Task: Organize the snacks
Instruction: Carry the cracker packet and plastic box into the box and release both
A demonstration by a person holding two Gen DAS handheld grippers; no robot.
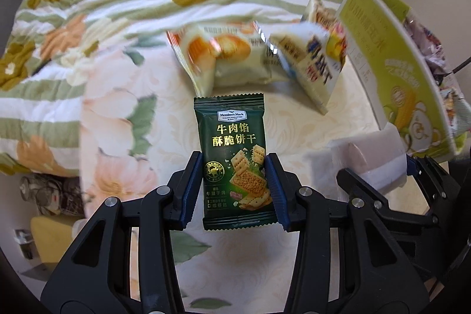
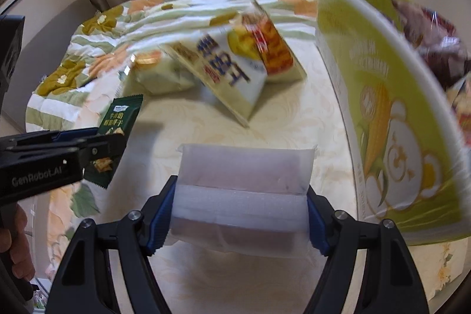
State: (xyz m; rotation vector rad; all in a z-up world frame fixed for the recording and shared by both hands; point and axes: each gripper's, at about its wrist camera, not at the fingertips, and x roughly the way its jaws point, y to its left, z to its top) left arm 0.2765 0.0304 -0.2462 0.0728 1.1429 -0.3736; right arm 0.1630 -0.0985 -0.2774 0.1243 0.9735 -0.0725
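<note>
A: Snacks, two in hand. Green packet (image 1: 235, 164) pinched between the left gripper's (image 1: 234, 187) pads, long axis running 12 to 6, top seam poking past the tips toward 12.

B: And the right gripper (image 2: 240, 214)?

A: Clamped on a white foam-wrapped snack (image 2: 244, 184), long axis lying 9 to 3 across the fingers, upper half standing clear of the tips. Both carried above the sheet (image 2: 294, 119), not resting on it.

B: Box (image 2: 391, 119) from there?

A: Sat at 2 to 3 of the right gripper, just beside it, open mouth facing away, wrappers showing past its rim. From the left gripper, farther off at 2, with the right gripper between. Right hand judged nearer, so likely first to drop.

B: Loose ones?

A: Bun pack (image 1: 232, 58) and blue-lettered pack (image 1: 309, 61) lay at 12 to 1 of the left gripper, well beyond the tips, touching each other, blurred. Quilt (image 1: 88, 19) bunched at 10 to 11.

B: Risk?

A: Probably the left packet's long axis needing a turn toward 2 before clearing the box wall.
</note>
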